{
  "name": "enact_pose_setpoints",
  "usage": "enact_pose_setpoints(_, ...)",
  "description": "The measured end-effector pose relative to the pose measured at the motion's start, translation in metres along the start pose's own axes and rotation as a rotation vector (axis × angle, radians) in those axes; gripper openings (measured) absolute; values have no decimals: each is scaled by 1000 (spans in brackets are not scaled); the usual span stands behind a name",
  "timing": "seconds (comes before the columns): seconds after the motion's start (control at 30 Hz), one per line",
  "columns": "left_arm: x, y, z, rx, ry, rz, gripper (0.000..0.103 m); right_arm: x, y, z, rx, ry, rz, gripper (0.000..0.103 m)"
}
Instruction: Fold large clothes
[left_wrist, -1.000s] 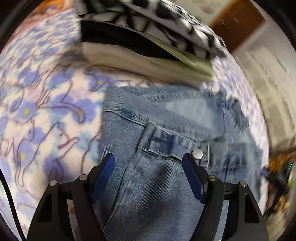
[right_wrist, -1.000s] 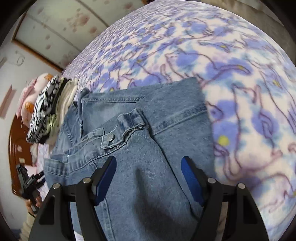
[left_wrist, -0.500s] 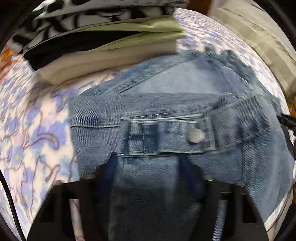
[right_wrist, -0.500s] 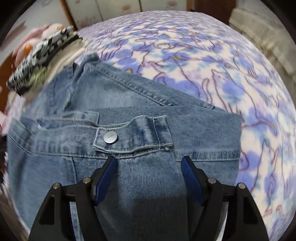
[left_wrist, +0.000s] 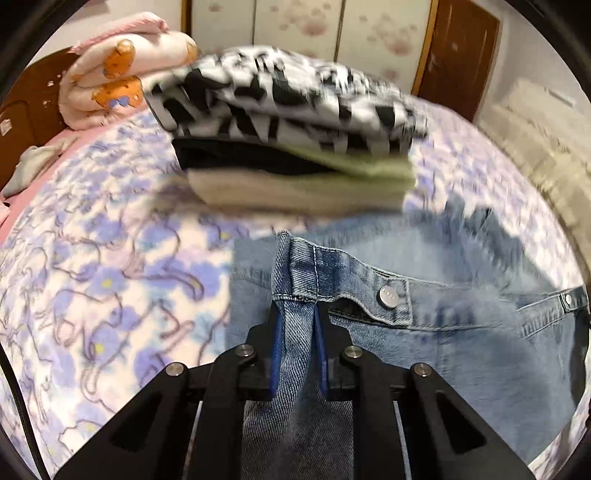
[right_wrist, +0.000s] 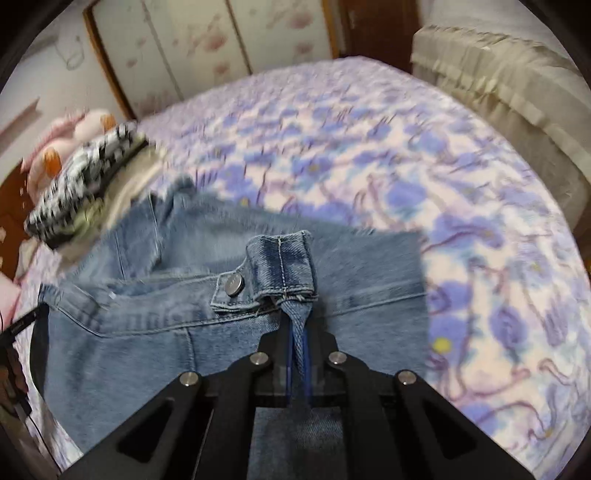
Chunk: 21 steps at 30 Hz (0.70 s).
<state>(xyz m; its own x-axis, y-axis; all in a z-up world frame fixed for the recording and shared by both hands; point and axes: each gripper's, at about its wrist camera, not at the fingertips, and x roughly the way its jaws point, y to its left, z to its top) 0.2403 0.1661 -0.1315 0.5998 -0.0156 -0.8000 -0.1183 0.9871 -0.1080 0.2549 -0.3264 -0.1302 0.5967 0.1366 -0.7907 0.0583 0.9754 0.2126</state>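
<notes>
though blurred, denim jacket (left_wrist: 443, 343) in both claws

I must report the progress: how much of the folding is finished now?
Done: a stack of folded clothes lies on the bed. In hand: the denim jacket; the left gripper is closing on one cuff, and the right gripper is shut on the other cuff. Left: the jacket is still spread, and joins the stack later.

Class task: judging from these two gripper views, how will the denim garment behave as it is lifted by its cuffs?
The denim garment probably drapes floppily: it bunches inside the right gripper and left gripper. Thick seams suggest moderate weight. Likely non-slippery.
</notes>
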Motion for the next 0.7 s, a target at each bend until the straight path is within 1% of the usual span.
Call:
enact_pose_setpoints(0.07,-10,-6,7,10,-40,7,12,-13,-3,7,23,-45,8,3)
enact_pose_setpoints(0.13,-20,-15,16,21,-96,22,12,-22,-1,17,34,-85,9,3)
enact_pose_setpoints(0.2,-23,-23,28,0,-133,25,12,-28,2,26,41,-123,0,3)
enact_pose_setpoints(0.27,-17,-24,42,-27,-139,28,12,-29,4,34,57,-145,-4,3)
enact_pose_setpoints(0.37,-4,-25,56,-54,-136,42,12,-17,1,47,89,-158,-17,3)
enact_pose_setpoints(0.4,3,-26,59,-53,-132,49,12,-9,0,51,92,-156,-27,3)
enact_pose_setpoints(0.47,33,-23,64,-66,-84,59,12,10,-4,55,95,-137,-47,3)
enact_pose_setpoints(0.53,66,-21,62,-76,-21,73,12,42,-8,55,98,-75,-83,4)
enact_pose_setpoints(0.57,82,-22,59,-73,15,86,12,59,-10,53,104,-33,-98,4)
enact_pose_setpoints(0.6,103,-22,53,-68,62,104,12,82,-12,48,105,25,-136,4)
enact_pose_setpoints(0.63,114,-23,49,-60,84,110,12,94,-13,43,103,52,-158,7)
enact_pose_setpoints(0.67,125,-26,44,-46,90,118,12,105,-14,38,100,69,-169,7)
enact_pose_setpoints(0.7,127,-27,43,-39,77,125,13,109,-12,36,92,55,-181,7)
